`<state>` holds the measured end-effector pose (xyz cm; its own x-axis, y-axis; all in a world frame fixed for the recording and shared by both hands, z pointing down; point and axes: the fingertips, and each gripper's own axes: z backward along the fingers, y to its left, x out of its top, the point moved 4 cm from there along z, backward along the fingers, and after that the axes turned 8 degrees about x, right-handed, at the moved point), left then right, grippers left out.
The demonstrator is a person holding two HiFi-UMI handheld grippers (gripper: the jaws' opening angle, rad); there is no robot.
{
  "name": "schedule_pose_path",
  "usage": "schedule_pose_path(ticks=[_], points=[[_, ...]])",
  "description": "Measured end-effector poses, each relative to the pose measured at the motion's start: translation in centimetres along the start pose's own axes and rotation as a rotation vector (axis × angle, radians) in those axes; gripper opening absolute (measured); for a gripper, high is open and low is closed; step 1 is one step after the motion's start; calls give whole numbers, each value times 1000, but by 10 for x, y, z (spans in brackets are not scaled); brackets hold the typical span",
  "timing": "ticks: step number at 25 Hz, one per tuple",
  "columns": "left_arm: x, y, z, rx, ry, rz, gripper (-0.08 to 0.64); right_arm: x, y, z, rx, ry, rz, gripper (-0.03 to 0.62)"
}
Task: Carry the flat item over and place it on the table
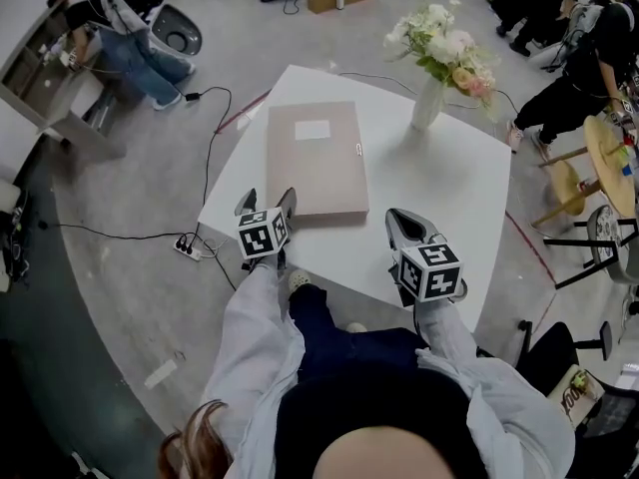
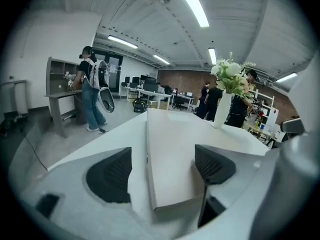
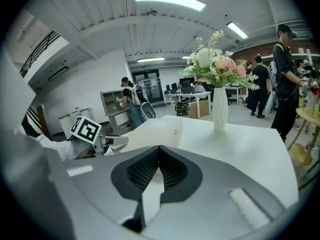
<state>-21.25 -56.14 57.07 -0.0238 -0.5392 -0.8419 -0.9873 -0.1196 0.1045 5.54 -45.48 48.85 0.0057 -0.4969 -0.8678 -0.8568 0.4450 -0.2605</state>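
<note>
A flat beige file box (image 1: 315, 163) with a white label lies on the white table (image 1: 449, 198), toward its left side. My left gripper (image 1: 268, 204) is at the box's near left corner. Its jaws stand wide apart there. In the left gripper view the box's near end (image 2: 172, 154) lies between the dark pads (image 2: 110, 175), and neither pad presses on it. My right gripper (image 1: 404, 226) hovers over the table's front edge, right of the box. Its pads (image 3: 172, 170) meet with nothing between them. The box (image 3: 155, 128) shows ahead and to the left in the right gripper view.
A white vase of flowers (image 1: 429, 98) stands at the table's far right. A power strip with cables (image 1: 188, 248) lies on the floor to the left. Wooden stools (image 1: 609, 168) and a black chair (image 1: 559, 352) stand on the right. People are at the room's edges.
</note>
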Motion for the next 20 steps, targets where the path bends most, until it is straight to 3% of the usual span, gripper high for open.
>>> schedule_pose_path(ticks=[6,10,20], points=[[7,-10,30,-35,-52,43,413,-3,-1,11,10,-12,1,12],[12,-25,59,-106,-85,89,409,-3,1,21,22,-23,10,12],[6,-62,134,-226,-144,187,334,-8,8,50,57,-65,13,12]])
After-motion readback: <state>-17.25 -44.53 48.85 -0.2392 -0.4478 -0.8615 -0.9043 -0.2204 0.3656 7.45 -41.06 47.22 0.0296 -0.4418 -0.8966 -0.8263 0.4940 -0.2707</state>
